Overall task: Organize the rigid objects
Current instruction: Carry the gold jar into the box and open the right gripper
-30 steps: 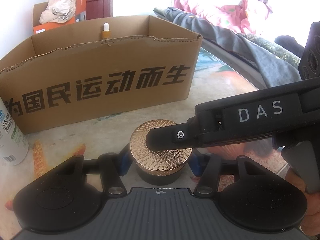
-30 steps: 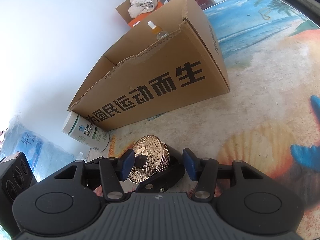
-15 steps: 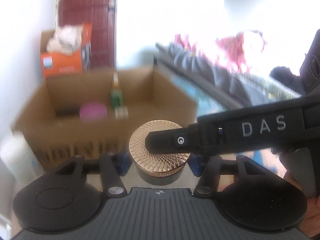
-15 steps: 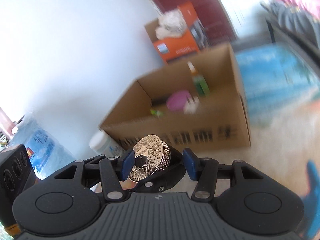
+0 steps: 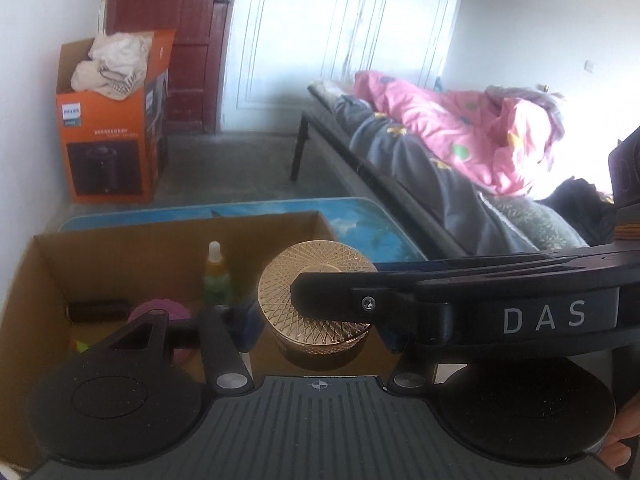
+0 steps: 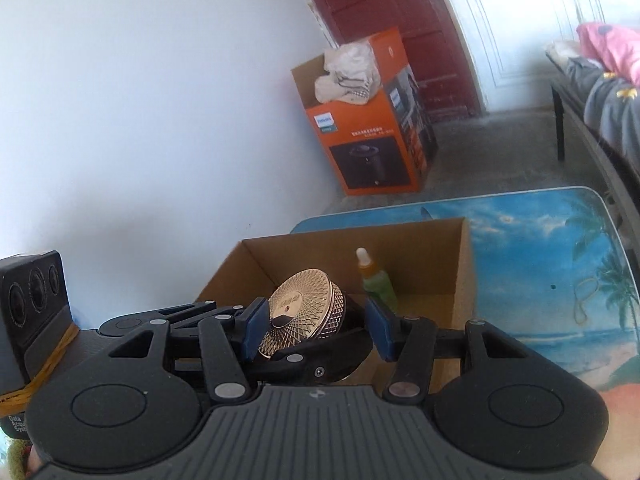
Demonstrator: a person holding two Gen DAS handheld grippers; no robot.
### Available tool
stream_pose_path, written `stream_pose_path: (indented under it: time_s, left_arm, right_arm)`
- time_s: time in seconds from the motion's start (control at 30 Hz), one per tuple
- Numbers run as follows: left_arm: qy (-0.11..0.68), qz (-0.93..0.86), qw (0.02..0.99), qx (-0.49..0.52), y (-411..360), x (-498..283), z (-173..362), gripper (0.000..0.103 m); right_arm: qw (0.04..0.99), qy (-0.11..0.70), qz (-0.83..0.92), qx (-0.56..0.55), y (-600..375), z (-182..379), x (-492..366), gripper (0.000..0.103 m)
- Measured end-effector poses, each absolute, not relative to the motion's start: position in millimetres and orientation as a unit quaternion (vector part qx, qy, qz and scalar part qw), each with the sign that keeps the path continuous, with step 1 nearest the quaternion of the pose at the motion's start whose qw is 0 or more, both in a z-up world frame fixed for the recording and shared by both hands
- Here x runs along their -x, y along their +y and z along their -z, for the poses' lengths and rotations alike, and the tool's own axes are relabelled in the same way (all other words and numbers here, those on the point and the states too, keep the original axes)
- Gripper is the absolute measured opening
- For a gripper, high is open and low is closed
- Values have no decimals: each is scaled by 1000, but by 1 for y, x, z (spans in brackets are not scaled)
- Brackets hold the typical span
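Jar point(image 5: 318, 308) is clamped by both tongs, left point(image 5: 316, 320) on its sides, right point(image 6: 316, 330) top-to-bottom; lower it level into the box point(image 5: 120, 248) just beyond, clear of the dropper bottle point(image 5: 217, 276).

One jar point(image 5: 316, 304) with a gold lid is up in the air, and two hand-held grippers are in view, left point(image 5: 318, 328) and right point(image 6: 316, 330). There are two boxes: one brown box point(image 5: 120, 248) and one orange box point(image 5: 108, 136). Inside the brown box I count one dropper bottle point(image 5: 216, 276), one pink round thing point(image 5: 160, 312) and one dark tube point(image 5: 98, 308).
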State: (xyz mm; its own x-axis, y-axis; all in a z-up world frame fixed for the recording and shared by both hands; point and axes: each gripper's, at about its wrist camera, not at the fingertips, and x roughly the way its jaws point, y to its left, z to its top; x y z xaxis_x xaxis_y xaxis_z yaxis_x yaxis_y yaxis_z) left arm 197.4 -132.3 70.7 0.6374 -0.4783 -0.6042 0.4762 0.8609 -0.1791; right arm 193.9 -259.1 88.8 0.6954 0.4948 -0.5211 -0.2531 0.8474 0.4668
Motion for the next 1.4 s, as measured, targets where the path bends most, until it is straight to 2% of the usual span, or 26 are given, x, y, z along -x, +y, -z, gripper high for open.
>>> stream_pose_path:
  time_s: [0.3, 0.57, 0.77, 0.87, 1.03, 1.1, 1.3, 1.4]
  left_arm:
    - [408, 251, 878, 16, -143, -245, -46, 56]
    - [440, 229, 868, 26, -146, -266, -33, 56]
    - [473, 225, 850, 64, -140, -275, -25, 59]
    - [448, 221, 864, 62, -137, -270, -29, 66]
    - [448, 220, 864, 71, -137, -266, -32, 68]
    - [442, 221, 867, 69, -137, -263, -35, 74]
    - [412, 232, 879, 63, -131, -239, -54, 85]
    - [387, 245, 886, 67, -122, -218, -68, 90]
  right_arm:
    - [885, 381, -207, -170, -275, -54, -251, 55]
    - [893, 379, -204, -131, -270, -51, -266, 55]
    - [894, 372, -205, -143, -278, -48, -266, 55]
    - [895, 365, -206, -153, -283, -51, -265, 55]
    - [897, 357, -206, -159, -284, -58, -256, 55]
    - [900, 350, -207, -160, -285, -63, -249, 55]
    - [905, 323, -205, -188, -295, -83, -221, 57]
    - [908, 307, -207, -199, -299, -95, -199, 62]
